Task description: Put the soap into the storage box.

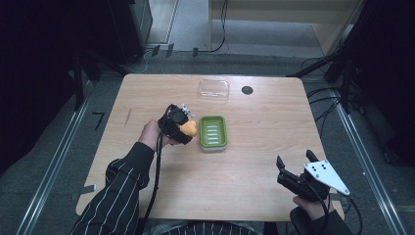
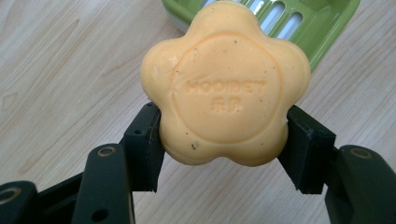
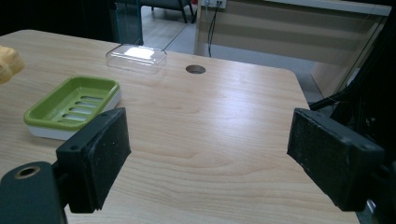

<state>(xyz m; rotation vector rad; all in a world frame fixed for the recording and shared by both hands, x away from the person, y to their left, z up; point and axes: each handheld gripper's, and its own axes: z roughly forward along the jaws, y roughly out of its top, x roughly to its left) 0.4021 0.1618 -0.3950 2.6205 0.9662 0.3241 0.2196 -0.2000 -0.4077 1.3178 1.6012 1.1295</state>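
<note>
Left gripper (image 2: 224,140) clamps orange flower-shaped soap bar (image 2: 225,84), just left of green slotted soap dish (image 1: 213,132).
Dish lies immediately to the soap's right, long axis front-to-back; right gripper (image 1: 296,168) open, empty, well apart.

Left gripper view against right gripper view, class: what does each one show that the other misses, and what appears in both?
Left gripper view alone: the embossed lettering on the face of the orange soap, and the left gripper with its jaws shut on that soap.

Right gripper view alone: the clear lid, the round hole in the table, and the right gripper with its jaws open and nothing between them.

Both: the green soap dish, the soap and the wooden table.
</note>
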